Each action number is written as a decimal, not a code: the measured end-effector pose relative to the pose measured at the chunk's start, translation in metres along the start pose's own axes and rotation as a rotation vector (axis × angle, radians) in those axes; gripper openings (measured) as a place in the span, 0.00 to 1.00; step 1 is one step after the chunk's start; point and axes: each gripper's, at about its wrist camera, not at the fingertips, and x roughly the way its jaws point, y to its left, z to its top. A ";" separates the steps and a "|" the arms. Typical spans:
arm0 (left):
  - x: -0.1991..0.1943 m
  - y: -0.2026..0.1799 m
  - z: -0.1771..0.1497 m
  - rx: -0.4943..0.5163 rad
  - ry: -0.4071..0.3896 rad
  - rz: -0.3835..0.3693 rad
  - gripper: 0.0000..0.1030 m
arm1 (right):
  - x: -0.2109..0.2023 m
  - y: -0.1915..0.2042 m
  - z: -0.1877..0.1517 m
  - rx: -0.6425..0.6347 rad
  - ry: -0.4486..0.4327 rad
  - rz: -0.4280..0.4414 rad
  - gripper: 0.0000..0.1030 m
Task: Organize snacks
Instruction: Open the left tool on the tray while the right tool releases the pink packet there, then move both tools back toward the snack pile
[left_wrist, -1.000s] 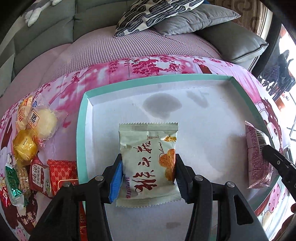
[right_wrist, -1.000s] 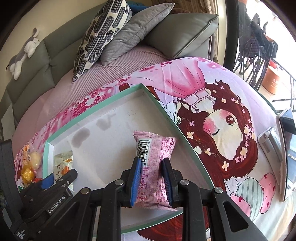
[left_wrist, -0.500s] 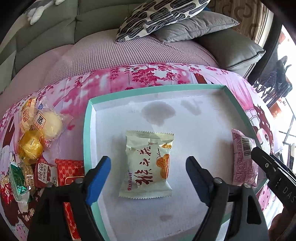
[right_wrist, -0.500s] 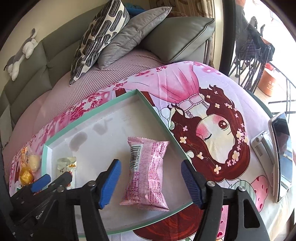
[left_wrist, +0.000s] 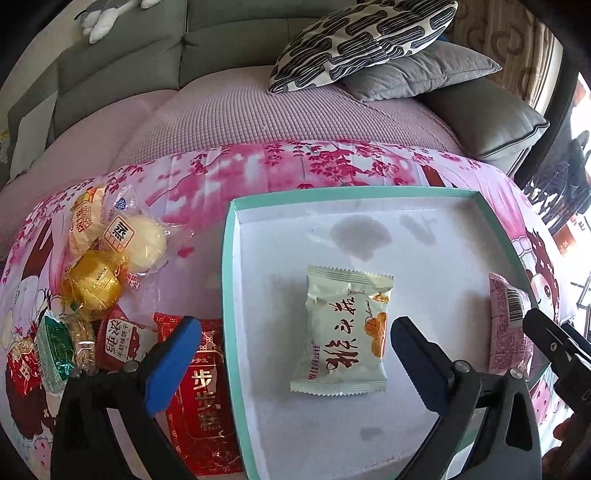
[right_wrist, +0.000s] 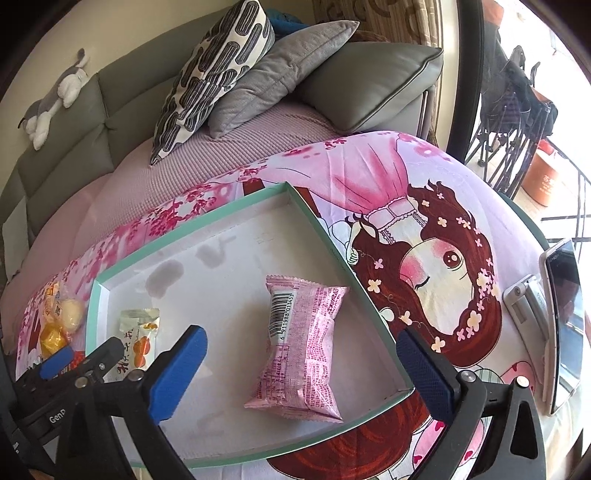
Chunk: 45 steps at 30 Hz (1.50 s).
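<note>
A teal-rimmed white tray lies on the pink printed cloth. A cream snack packet lies flat in the tray's middle; it also shows in the right wrist view. A pink snack packet lies near the tray's right wall; it also shows in the left wrist view. My left gripper is open and empty, pulled back above the tray's left rim. My right gripper is open and empty, its jaws wide either side of the pink packet without touching it.
Several loose snacks lie left of the tray: a round yellow bun, a gold-wrapped sweet, a red packet, a green one. A phone lies at the right. Sofa cushions stand behind.
Both grippers opened and let go of their packets, which now lie in the tray. Both grippers drew back and rose; the left one shifted toward the tray's left rim.
</note>
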 end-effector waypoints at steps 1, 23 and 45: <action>-0.003 0.001 0.000 -0.005 -0.009 0.003 0.99 | 0.000 0.002 0.000 -0.013 0.002 -0.009 1.00; -0.070 0.091 -0.027 -0.207 -0.110 0.174 0.99 | -0.020 0.058 -0.008 -0.124 -0.019 0.201 1.00; -0.114 0.201 -0.067 -0.407 -0.111 0.298 0.99 | -0.030 0.171 -0.054 -0.355 -0.003 0.192 1.00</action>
